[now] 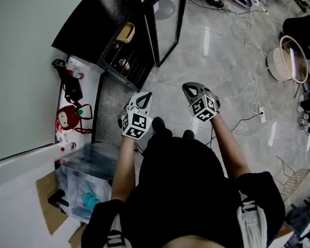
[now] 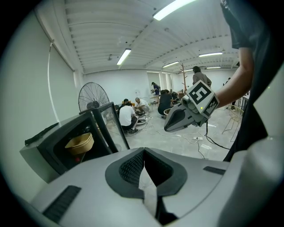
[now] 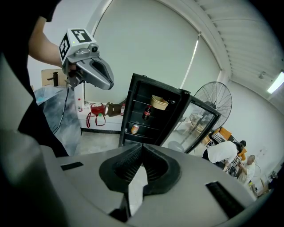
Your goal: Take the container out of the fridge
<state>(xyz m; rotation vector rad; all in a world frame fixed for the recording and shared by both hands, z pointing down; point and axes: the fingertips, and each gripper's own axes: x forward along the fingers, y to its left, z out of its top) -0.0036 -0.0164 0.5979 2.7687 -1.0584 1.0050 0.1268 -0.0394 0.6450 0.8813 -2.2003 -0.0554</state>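
Note:
A black fridge [image 1: 106, 29] stands ahead with its glass door [image 1: 168, 14] swung open. A tan bowl-shaped container [image 1: 126, 33] sits on the top shelf; it also shows in the left gripper view [image 2: 80, 143] and in the right gripper view [image 3: 159, 102]. My left gripper [image 1: 144, 100] and right gripper [image 1: 191, 89] hover side by side over the floor, well short of the fridge. Both are shut and hold nothing. The left gripper's own jaws [image 2: 144, 150] and the right gripper's own jaws [image 3: 143, 148] meet at their tips.
A cola bottle [image 3: 147, 113] and a can [image 3: 135, 128] stand on lower shelves. A white bench with a red bag [image 1: 69, 118] is left of the fridge, a plastic bin [image 1: 86, 180] near me. A standing fan [image 2: 93, 96], seated people [image 2: 128, 116] and floor cables [image 1: 253, 91] lie beyond.

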